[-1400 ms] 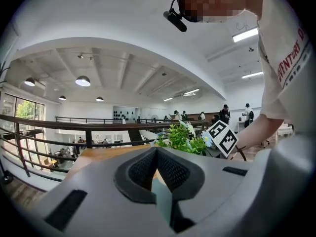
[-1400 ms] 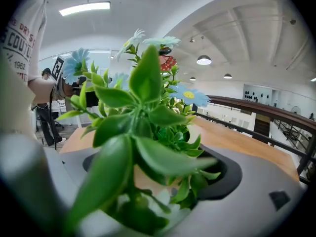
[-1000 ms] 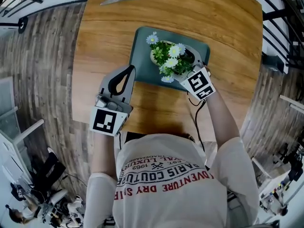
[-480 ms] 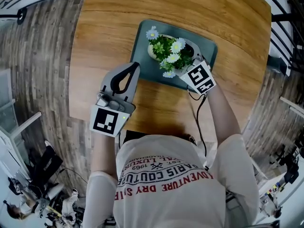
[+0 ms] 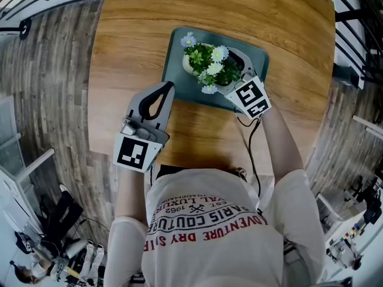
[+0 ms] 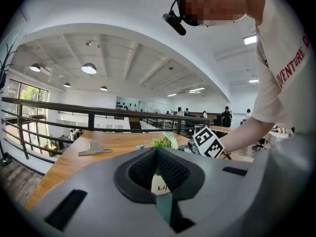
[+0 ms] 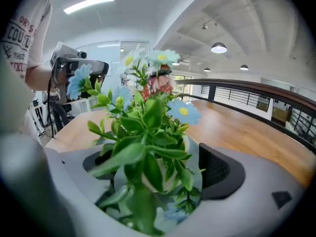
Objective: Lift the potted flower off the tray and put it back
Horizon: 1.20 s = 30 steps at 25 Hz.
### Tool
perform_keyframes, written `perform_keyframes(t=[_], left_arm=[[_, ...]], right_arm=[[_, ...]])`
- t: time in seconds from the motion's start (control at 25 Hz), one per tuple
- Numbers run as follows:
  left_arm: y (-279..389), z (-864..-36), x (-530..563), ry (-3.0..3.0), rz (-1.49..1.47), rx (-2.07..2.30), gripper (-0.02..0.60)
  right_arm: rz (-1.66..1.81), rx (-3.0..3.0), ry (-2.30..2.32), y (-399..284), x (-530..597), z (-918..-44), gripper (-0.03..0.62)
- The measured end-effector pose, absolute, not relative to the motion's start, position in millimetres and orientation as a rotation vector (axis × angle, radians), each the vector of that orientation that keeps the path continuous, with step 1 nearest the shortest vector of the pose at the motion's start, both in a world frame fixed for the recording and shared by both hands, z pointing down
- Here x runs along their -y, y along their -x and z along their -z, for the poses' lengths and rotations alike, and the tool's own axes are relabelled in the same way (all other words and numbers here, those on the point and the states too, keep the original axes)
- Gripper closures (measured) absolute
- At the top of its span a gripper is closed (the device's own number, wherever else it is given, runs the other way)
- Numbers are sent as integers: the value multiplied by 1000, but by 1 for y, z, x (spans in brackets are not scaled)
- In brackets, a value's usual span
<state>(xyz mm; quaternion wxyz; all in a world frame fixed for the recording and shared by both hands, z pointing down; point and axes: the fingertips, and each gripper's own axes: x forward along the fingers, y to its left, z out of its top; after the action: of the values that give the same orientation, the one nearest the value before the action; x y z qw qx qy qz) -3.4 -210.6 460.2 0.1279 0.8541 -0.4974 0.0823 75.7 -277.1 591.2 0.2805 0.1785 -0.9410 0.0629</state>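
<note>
The right tongs [image 7: 159,168] are closing around the white pot of the potted flower [image 5: 206,64], one pad standing at each side of it, and the flower is sitting over the middle of the grey tray [image 5: 179,84]; I cannot tell whether the pot is touching the tray. The left tongs [image 5: 164,92] are staying closed and empty, lying on the wooden counter [image 5: 131,46] just beside the tray's near left corner.
</note>
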Motion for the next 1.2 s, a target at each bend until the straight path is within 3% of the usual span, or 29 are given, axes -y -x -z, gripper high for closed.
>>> perform_keyframes(t=[0.68,0.72,0.76,0.8,0.84,1.04,1.2], left_arm=[[-21,-376,194,-2748,-143,1306,569],[-24,-371,189,-2765,-145,1295,569],[-26,-366,185,-2786,-145,1287,569],[-27,-362,181,-2812,-142,1281,569],[-27,-357,179,-2835,-135,1275,569],[-22,-338,174,-2874,-97,1267,569],[-13,-324,168,-2894,-115,1281,569]], right_arm=[[-208,2500,-1040,-136,251,-461,131],[-209,2500,-1092,-140,247,-451,145],[-205,2493,-1159,-146,243,-440,217],[-196,2482,-1236,-153,241,-429,371],[-185,2473,-1300,-158,239,-419,454],[-131,2475,-1422,-166,224,-387,539],[-102,2486,-1502,-170,206,-364,563]])
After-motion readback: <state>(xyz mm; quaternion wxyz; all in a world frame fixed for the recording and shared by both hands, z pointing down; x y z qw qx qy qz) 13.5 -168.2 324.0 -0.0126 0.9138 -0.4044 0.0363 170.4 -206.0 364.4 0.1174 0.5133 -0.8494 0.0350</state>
